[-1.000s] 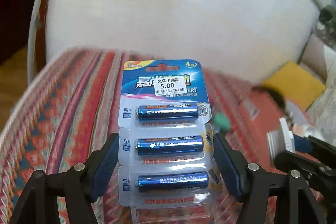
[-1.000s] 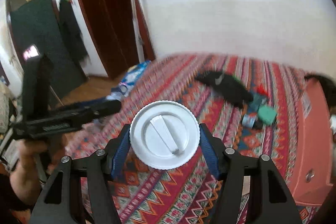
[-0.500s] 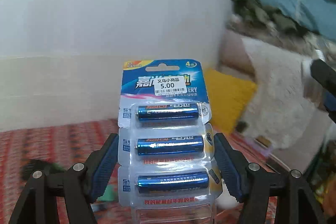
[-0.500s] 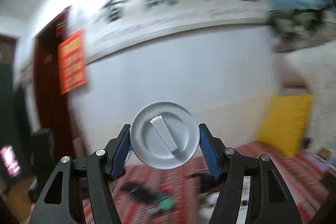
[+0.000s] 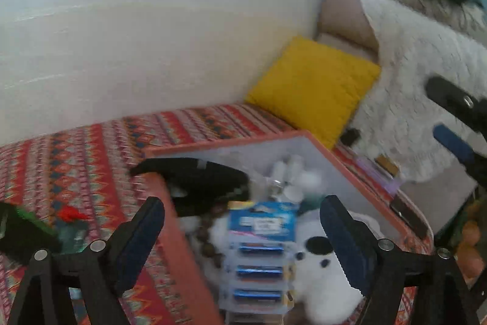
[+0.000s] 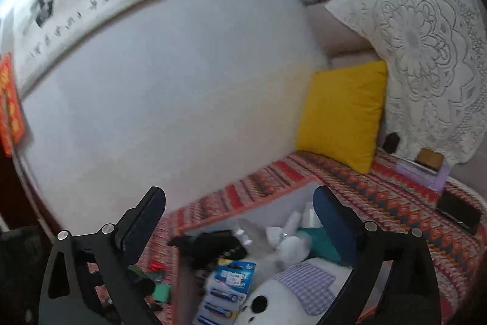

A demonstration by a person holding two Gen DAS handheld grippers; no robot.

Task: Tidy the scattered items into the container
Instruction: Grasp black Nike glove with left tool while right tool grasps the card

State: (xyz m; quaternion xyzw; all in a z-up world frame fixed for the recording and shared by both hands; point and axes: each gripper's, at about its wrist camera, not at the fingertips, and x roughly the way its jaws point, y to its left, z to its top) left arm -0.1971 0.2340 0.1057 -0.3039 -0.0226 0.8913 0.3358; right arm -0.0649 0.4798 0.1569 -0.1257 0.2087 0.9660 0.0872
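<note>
With both our left gripper point(image 5: 242, 236) and right gripper point(image 6: 239, 229) spread and empty above the container point(image 5: 350, 172), the battery pack point(image 5: 261, 252) lies inside, yet loosely piled, so it could slide out.

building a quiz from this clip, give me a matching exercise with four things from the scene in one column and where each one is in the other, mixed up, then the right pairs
Things:
1. battery pack
2. yellow cushion
3. black item
4. red scrap

Places:
A. draped over the container's left rim
B. on the patterned cloth, outside the container
C. propped against the wall at the corner
D. inside the container, beside the white plush toy

Pairs: 1-D, 2-C, 3-A, 4-B

Both the left gripper and the right gripper are open and empty above the container.
</note>
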